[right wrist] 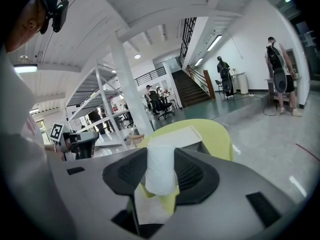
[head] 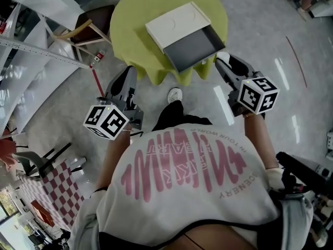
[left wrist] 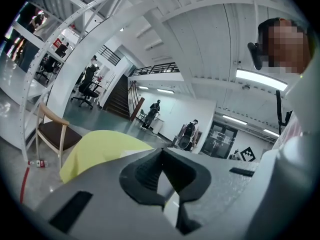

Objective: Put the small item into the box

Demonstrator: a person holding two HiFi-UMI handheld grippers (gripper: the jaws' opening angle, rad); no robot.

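Note:
A white box [head: 177, 21] lies on the round yellow-green table [head: 130, 25] with its grey drawer [head: 196, 48] slid out toward me. My right gripper [head: 221, 61] hovers at the table's near right edge, just beside the drawer's corner, shut on a small white item [head: 222, 55]. In the right gripper view the small white item [right wrist: 160, 170] stands upright between the black pads [right wrist: 192, 176], with the box [right wrist: 172, 136] beyond. My left gripper [head: 130, 72] hangs over the floor left of the table, its jaws closed together with nothing in them [left wrist: 161, 154].
A wooden chair [head: 86, 27] stands left of the table, with a small bottle [head: 97, 56] on the floor beside it. A white metal rack [head: 31, 46] runs along the left. A red-checked cloth [head: 52, 184] lies at the lower left. People stand far off in the hall.

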